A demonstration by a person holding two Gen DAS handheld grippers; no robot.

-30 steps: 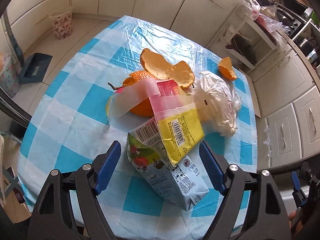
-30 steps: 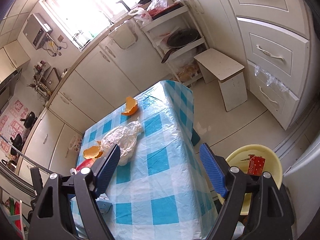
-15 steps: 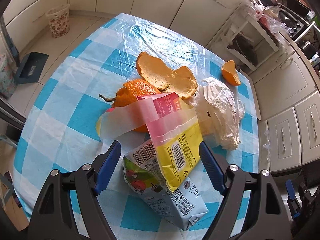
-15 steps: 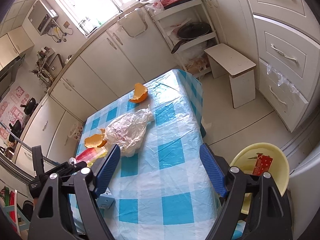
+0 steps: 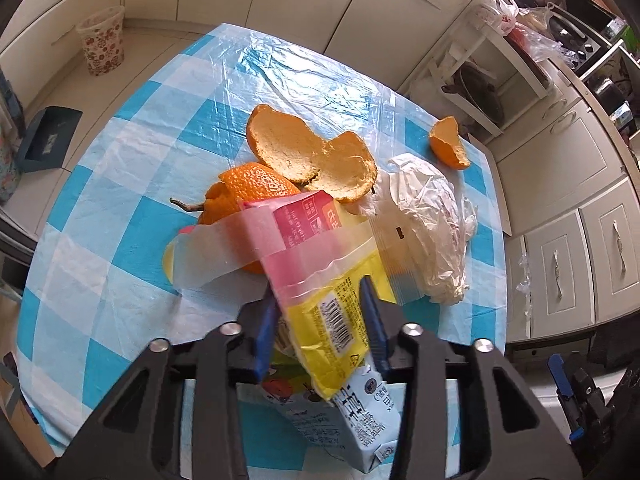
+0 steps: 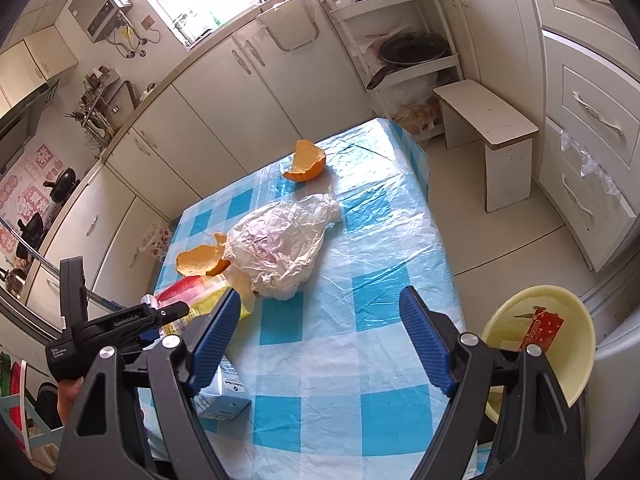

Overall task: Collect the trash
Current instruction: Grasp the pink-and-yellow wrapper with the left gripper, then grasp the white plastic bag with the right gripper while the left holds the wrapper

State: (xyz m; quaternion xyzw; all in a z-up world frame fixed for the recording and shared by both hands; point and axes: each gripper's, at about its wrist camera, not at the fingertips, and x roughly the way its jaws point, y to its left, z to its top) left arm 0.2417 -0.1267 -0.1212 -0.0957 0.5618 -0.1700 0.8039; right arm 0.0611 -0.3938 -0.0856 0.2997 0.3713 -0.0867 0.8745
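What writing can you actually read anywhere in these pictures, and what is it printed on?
"GenRobot.AI": on the black body of the left claw.
Yellow and pink wrapper: barcode and print, too blurred to read.
Milk carton: print upside down, unreadable.
Red box in the yellow bin: too small.

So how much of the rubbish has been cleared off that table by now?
Barely begun. One red packet already lies in the yellow bin beside the table. In hand: the left claw is shut on the yellow-and-pink wrapper; the right claw hangs open and empty. Left on the checked tablecloth: a milk carton, the orange peels, a lone peel and a crumpled plastic bag.
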